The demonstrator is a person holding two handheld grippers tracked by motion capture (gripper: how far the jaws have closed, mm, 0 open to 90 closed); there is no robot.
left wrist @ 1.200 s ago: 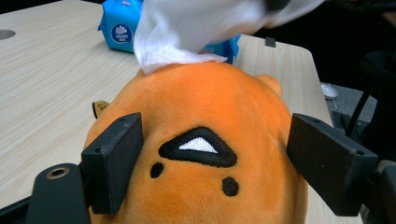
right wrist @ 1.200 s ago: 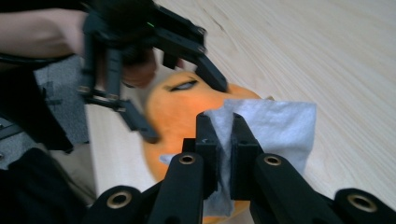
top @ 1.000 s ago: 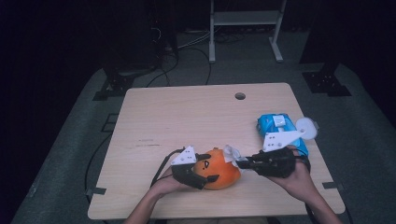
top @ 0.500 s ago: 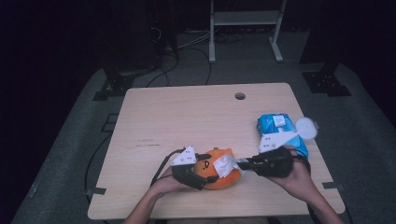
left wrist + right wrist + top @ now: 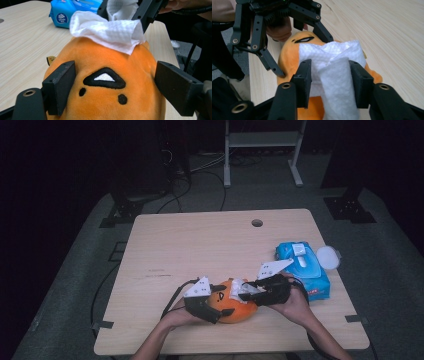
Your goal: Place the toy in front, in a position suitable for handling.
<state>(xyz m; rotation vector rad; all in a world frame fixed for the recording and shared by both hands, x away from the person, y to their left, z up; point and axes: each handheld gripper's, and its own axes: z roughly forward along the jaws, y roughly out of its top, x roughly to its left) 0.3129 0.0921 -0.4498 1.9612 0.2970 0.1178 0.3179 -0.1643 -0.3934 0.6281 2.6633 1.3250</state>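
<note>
High view: the orange plush toy (image 5: 235, 306) sits on the surface (image 5: 200, 245) near its 6 o'clock edge. The left gripper (image 5: 227, 309) clamps the toy from 9 o'clock, likely to steady it. The right gripper (image 5: 241, 290), its jaws just opening, straddles a white wipe (image 5: 241, 285) draped on top, unpinched, apparently for wiping.

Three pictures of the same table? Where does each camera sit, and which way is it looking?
High view: fixed above the person's side, looking forward and down at the table; both forearms, the left gripper and the right gripper show.
Left gripper view: rides on the left gripper, looking along its black fingers at the orange plush toy.
Right gripper view: rides on the right gripper, looking past its fingers, which have just been opening around the white wipe; the other hand appears beyond.
Shared: all show the plush and wipe; high and left gripper views share the blue wipes pack.
</note>
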